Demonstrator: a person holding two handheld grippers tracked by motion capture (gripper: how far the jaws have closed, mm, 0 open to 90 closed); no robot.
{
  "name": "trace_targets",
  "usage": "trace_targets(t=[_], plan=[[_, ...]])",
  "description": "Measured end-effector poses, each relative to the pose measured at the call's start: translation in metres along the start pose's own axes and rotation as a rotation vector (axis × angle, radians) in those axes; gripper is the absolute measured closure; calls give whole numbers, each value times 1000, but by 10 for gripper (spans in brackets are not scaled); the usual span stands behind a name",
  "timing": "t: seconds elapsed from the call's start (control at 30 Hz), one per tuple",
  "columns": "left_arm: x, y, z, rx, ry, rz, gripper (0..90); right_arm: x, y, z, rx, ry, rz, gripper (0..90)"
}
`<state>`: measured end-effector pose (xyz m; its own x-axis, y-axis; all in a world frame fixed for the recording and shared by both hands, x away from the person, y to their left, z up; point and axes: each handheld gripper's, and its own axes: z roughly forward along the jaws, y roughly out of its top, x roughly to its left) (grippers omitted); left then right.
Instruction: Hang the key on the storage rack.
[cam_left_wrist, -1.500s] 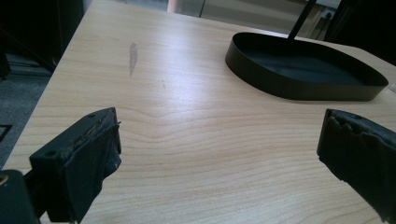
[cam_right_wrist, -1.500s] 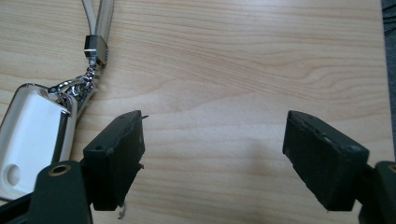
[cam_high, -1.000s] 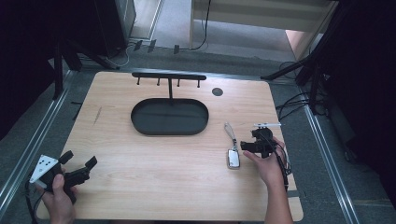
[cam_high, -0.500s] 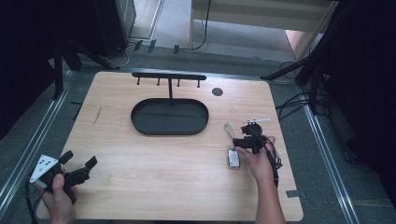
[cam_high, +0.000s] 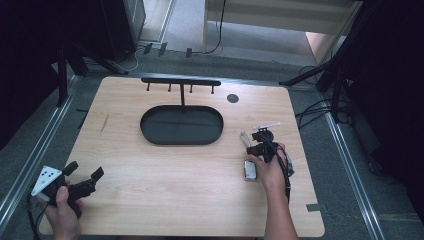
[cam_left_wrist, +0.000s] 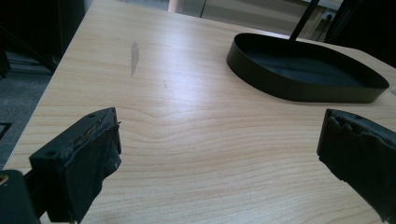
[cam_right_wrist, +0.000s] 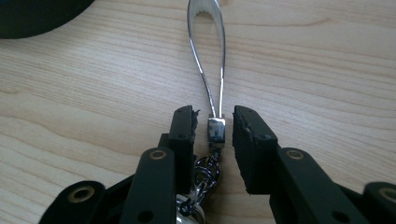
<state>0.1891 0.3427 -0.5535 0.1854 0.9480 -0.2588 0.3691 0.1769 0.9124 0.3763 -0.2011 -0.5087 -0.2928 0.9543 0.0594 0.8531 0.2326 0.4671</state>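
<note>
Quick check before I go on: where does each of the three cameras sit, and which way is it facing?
High view: above the person's side, looking forward and down on the table; both forearms, the left tool and the right tool show.
Left gripper view: on the left tool, low over bare wood, facing the black tray; jaws wide apart.
Right gripper view: on the right tool, looking down at the keychain; jaws flank its metal clasp.
Shared: the high and left views both show the tray.

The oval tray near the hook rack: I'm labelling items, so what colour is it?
Plain black tray, clearest in the left gripper view.
</note>
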Motion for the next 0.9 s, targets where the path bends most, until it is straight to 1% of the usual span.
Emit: trace_targets(t=[0.13,0.23,0.3,0.33,0.4,0.43,0.47,0.6,0.67,0.73,0.8,0.83,0.87,0.9], plan=[[0,0,0,-1,-2,0,0,2,0,5,13,-5,-11,713],[0,0,0,-1,-2,-1,0,4,0,7,18,-22,-12,766],[0,0,0,0,-2,-1,0,4,0,7,15,-41,-16,822],[0,0,0,0,-2,0,0,4,0,7,20,-43,-2,826],[0,0,0,0,-3,-1,0,3,0,7,15,-7,28,830],[0,0,0,1,-6,0,0,2,-1,6,11,-6,24,830],[0,0,0,1,-5,0,0,3,-1,5,3,-20,21,831],[0,0,0,1,-4,0,0,2,-4,-1,-54,-26,0,832],[0,0,0,1,-3,0,0,2,-4,-4,-85,-25,-21,832],[0,0,0,1,-3,1,0,2,-4,-7,-110,-31,-28,832],[0,0,0,1,-3,0,0,1,-4,-12,-172,-23,-27,833],[0,0,0,1,-3,0,0,1,-4,-14,-192,-21,-30,833],[0,0,0,1,-3,0,0,1,-5,-17,-231,-22,-35,833],[0,0,0,2,-3,0,0,1,-5,-18,-244,-24,-32,833]])
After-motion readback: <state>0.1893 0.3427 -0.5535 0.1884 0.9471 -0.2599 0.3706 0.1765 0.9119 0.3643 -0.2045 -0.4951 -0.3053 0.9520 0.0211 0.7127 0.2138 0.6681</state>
